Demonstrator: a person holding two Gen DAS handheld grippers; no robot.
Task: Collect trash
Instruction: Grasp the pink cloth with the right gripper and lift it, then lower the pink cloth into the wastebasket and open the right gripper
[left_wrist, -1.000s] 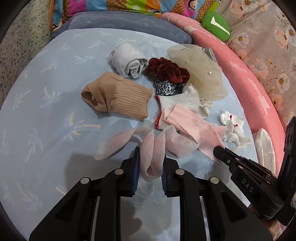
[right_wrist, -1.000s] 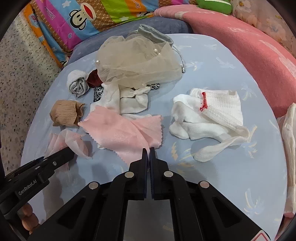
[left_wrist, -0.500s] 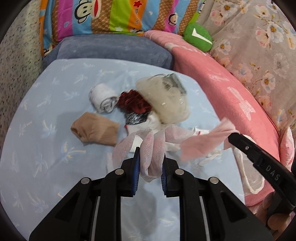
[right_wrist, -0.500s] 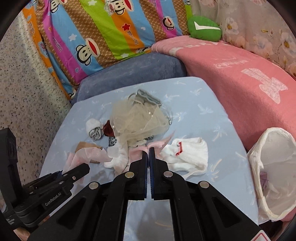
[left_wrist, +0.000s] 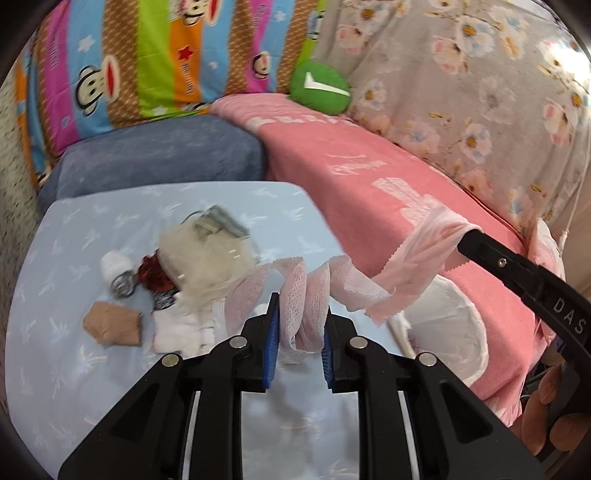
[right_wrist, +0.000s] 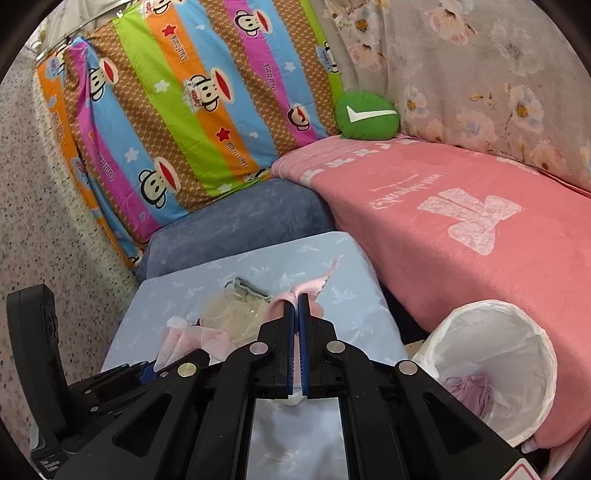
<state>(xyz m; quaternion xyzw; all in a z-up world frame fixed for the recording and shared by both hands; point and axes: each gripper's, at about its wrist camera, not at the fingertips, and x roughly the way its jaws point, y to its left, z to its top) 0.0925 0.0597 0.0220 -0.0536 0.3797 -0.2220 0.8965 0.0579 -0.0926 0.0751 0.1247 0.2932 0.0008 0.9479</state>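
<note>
While a second ago both scraps were lying flat on the pale blue sheet (left_wrist: 110, 387), they are now hanging clear above it, and both views are taking in far more of the bedding behind. The left gripper (left_wrist: 299, 325) is pinching the pink mesh strip (left_wrist: 303, 295) between nearly closed blue pads, the strip's long axis running from about 9 to 3 o'clock in the left wrist view and curling off both sides of the fingers. The right gripper (right_wrist: 294, 314) is closing fully on the pink cloth (left_wrist: 424, 251), which is draping from its tip toward 8 o'clock in the left view, its loose zigzag edge reaching down next to the mesh strip's right end. Just below the cloth, at 4 o'clock, the white-lined bin (right_wrist: 532, 354) is standing open between the blue sheet and the pink blanket (right_wrist: 461, 221), with something purple inside. On the sheet at 9 o'clock in the left view, a beige tulle piece (left_wrist: 207, 258), a rolled white sock (left_wrist: 116, 264), a dark red scrunchie (left_wrist: 151, 273), a tan sock (left_wrist: 112, 326) and white socks (left_wrist: 181, 328) are lying bunched together. A green cushion (right_wrist: 367, 116) is resting at 12 o'clock against the striped monkey-print pillow (right_wrist: 192, 110).
</note>
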